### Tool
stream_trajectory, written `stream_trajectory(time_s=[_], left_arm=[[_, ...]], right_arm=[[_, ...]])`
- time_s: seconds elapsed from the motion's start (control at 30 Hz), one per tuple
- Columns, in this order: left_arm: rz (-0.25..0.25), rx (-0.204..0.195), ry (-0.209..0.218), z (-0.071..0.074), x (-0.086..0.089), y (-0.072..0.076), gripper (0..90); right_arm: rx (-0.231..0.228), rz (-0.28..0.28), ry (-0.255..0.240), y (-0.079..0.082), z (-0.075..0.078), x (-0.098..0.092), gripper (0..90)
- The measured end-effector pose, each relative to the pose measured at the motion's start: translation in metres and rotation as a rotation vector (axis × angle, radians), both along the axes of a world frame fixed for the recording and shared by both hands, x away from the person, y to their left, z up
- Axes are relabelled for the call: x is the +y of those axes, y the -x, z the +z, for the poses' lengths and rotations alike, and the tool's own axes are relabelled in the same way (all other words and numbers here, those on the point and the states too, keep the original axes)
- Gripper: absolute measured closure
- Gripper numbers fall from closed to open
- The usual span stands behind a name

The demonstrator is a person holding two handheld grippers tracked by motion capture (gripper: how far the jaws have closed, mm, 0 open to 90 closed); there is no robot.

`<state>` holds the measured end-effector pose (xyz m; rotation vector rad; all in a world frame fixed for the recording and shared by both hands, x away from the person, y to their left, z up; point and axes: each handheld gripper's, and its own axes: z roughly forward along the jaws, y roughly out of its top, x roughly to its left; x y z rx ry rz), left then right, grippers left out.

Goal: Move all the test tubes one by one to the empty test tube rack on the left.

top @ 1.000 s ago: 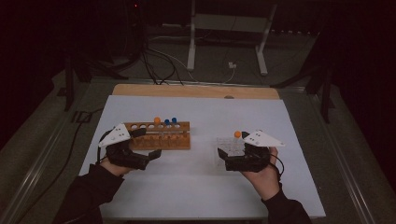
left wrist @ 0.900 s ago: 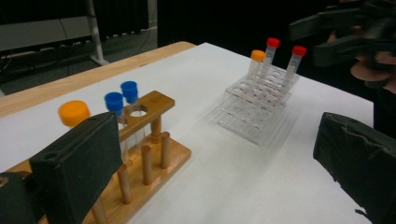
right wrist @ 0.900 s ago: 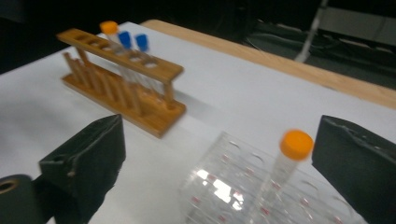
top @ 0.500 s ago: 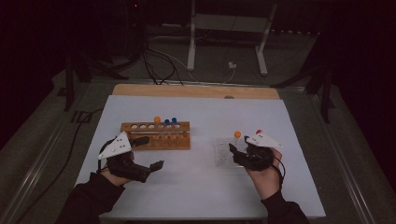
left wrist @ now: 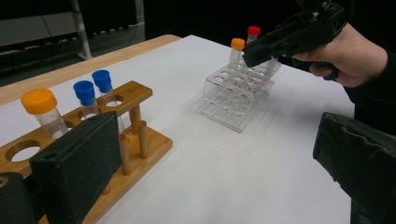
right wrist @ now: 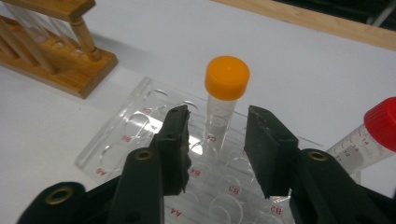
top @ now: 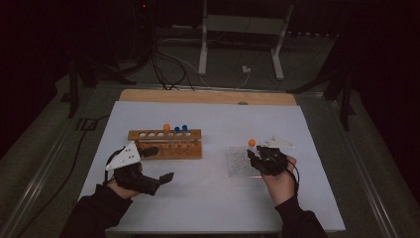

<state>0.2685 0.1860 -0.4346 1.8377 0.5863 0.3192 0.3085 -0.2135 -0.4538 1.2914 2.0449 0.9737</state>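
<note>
Hovering over a clear plastic rack [right wrist: 140, 135] on the white tabletop [top: 213, 198], the right gripper [right wrist: 217, 140] holds its jaws parted on either side of an orange-capped tube [right wrist: 223, 100] that stands upright in one of the rack's wells; the jaws sit just short of the tube and do not appear to touch it. A red-capped tube [right wrist: 373, 135] leans in the same rack, off to the side. Red well labels are printed on the plastic, among them A4, B4, B3, B2 and A6, and faint graduation marks run down the red-capped tube, too small to read with confidence.

Well apart, near the person's left hand, the left gripper [left wrist: 210, 172] rests with its jaws wide open and empty, just beside a wooden rack [left wrist: 116, 154] that carries another orange-capped tube [left wrist: 44, 114] and two blue-capped tubes [left wrist: 93, 93].

By the look of them, the tubes are light, rigid and smooth-walled, so they would likely slip under a loose pinch and tip if nudged sideways. The best hold is probably on the bare wall just under the cap, where the wider cap acts as a stop, with a straight vertical lift to clear the well.
</note>
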Motion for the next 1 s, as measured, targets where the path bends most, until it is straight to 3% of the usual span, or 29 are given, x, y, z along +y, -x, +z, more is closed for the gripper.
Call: stream_trajectory(time_s=[0.3, 0.57, 0.77, 1.0], left_arm=[[0.002, 0.001, 0.001, 0.000, 0.001, 0.000, 2.0], [0.006, 0.000, 0.001, 0.001, 0.002, -0.001, 2.1], [0.007, 0.000, 0.003, 0.001, 0.002, -0.001, 2.1], [0.009, -0.003, 0.007, 0.003, 0.002, 0.000, 2.2]], right_arm=[[0.033, -0.013, 0.005, -0.012, -0.006, 0.006, 64.6], [0.026, -0.026, 0.036, -0.017, -0.010, 0.010, 73.9], [0.030, -0.021, 0.024, -0.017, -0.009, 0.008, 75.1], [0.002, -0.015, 0.021, -0.013, -0.001, 0.008, 75.3]])
